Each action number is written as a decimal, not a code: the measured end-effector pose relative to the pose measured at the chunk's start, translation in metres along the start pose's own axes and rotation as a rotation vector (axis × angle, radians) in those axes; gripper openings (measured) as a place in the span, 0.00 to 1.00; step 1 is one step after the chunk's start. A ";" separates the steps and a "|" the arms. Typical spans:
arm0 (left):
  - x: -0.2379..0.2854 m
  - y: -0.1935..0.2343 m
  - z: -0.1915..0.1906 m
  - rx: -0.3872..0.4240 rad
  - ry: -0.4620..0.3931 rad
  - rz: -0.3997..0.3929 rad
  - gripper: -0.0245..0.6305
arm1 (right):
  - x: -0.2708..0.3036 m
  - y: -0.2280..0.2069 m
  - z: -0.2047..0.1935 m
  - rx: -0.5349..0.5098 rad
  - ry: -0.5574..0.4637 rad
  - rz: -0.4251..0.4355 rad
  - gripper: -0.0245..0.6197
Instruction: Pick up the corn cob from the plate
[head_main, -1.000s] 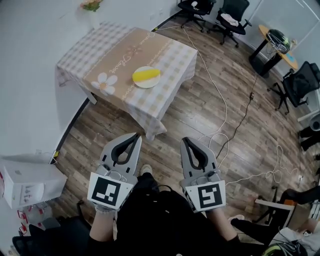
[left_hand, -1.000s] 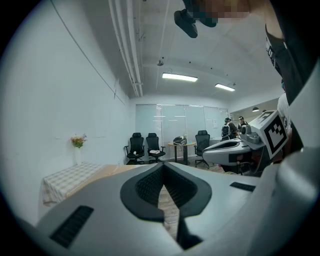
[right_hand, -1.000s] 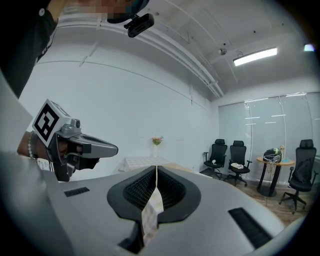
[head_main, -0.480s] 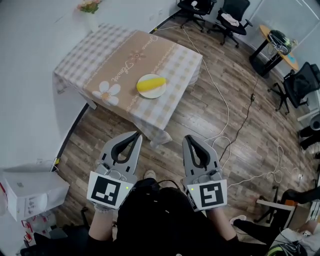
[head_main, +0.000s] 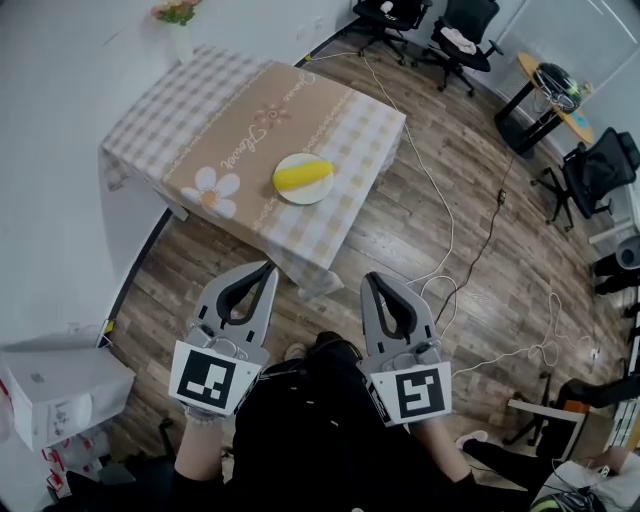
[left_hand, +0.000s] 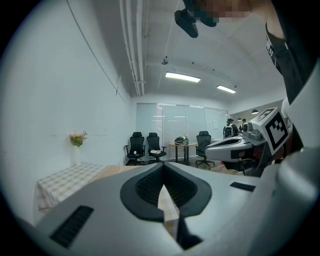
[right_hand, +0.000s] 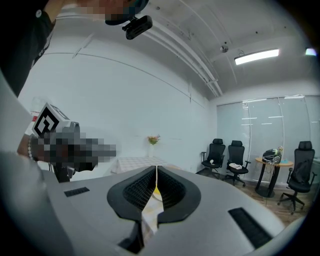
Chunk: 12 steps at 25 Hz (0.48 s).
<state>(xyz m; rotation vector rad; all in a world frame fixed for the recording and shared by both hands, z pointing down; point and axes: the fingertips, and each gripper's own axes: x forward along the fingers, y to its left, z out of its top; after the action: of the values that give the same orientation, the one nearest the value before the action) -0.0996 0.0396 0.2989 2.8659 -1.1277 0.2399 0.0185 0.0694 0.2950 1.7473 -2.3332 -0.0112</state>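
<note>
A yellow corn cob (head_main: 303, 174) lies on a white plate (head_main: 287, 192) near the front edge of a low table (head_main: 215, 120) with a checked beige cloth. Both grippers are held out over the wooden floor, short of the table and apart from it. My left gripper (head_main: 267, 268) is shut and holds nothing; in the left gripper view its jaws (left_hand: 163, 186) meet, with the table (left_hand: 62, 182) to the left. My right gripper (head_main: 369, 280) is shut and holds nothing. In the right gripper view a sliver of the corn cob (right_hand: 157, 190) shows past its closed jaws (right_hand: 156, 170).
A vase of flowers (head_main: 179, 14) stands at the table's far corner by the wall. White and black cables (head_main: 447, 250) trail over the floor to the right. Office chairs (head_main: 463, 30) and a round table (head_main: 556, 95) stand at the back right. A white box (head_main: 55, 385) sits at the lower left.
The table and plate have come nearer and lower in the head view as the person stepped toward them. Both grippers stayed shut and level in front of the body.
</note>
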 end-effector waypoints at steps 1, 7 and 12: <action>0.002 0.001 -0.001 -0.001 0.002 0.001 0.06 | 0.002 -0.002 -0.001 0.000 0.002 0.000 0.11; 0.020 0.011 -0.002 0.002 0.014 0.010 0.06 | 0.019 -0.013 -0.005 -0.001 0.011 0.003 0.11; 0.040 0.023 -0.001 0.001 0.020 0.029 0.06 | 0.043 -0.026 -0.003 -0.004 0.003 0.028 0.11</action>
<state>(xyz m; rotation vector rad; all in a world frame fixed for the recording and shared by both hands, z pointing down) -0.0866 -0.0045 0.3061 2.8428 -1.1668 0.2695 0.0322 0.0218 0.3023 1.7117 -2.3537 -0.0094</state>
